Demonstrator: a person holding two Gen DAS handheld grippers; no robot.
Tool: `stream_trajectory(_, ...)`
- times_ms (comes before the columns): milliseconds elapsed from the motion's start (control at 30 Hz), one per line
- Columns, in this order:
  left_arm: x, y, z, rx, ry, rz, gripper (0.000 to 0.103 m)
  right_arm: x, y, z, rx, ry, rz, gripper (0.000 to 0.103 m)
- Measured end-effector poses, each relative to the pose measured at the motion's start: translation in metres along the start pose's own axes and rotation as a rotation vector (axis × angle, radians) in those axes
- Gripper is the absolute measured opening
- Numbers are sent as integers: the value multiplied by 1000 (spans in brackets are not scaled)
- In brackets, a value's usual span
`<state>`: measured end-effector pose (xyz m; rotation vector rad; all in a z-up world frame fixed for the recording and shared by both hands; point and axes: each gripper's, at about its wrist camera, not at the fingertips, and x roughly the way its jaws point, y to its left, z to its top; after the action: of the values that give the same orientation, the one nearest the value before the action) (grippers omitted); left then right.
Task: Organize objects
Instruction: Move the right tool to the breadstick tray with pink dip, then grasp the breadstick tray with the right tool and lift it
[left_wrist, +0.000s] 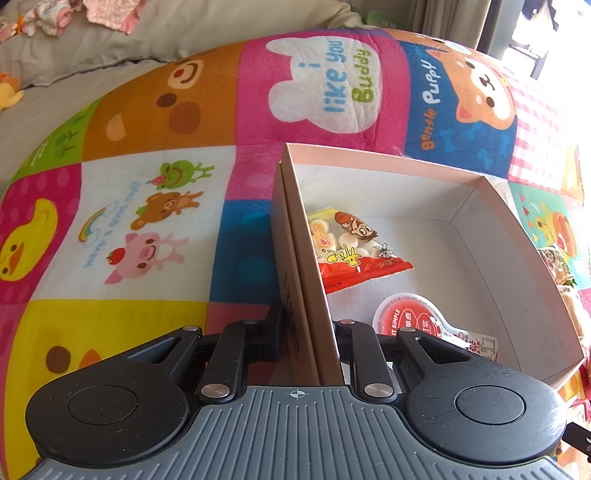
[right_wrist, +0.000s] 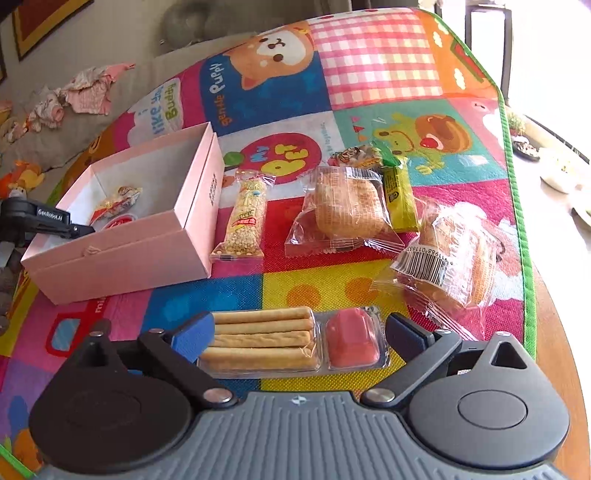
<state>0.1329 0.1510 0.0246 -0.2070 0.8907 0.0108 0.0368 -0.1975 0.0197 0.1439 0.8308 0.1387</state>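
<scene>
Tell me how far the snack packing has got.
Done: a red-and-yellow candy bag and a round red-lidded cup lie in the pink box. In hand: the left gripper clamps the box wall; the right gripper is open around the breadstick pack. Left: cereal bar, two wrapped breads and small sweets beyond.

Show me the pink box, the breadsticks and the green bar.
Pink box (right_wrist: 122, 264): right wrist view, its front wall.
Breadsticks (right_wrist: 260, 338): right wrist view, middle of the sticks.
Green bar (right_wrist: 399, 199): right wrist view, middle of the wrapper.
</scene>
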Motion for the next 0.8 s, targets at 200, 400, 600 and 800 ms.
stream_trajectory(200,0,2,-1,-3,-5,-10,20,-15,11,-1,-81,-32,-9,101)
stream_trajectory(400,0,2,-1,-7,-6,-11,21,-46,41,-12,-274,-79,120,101)
stream_trajectory(600,0,2,0,-6,1,-11,21,-5,74,3,-290,-74,129,100)
stream_trajectory(800,0,3,0,-6,-1,-16,21,2,87,-11,-351,-3,212,99)
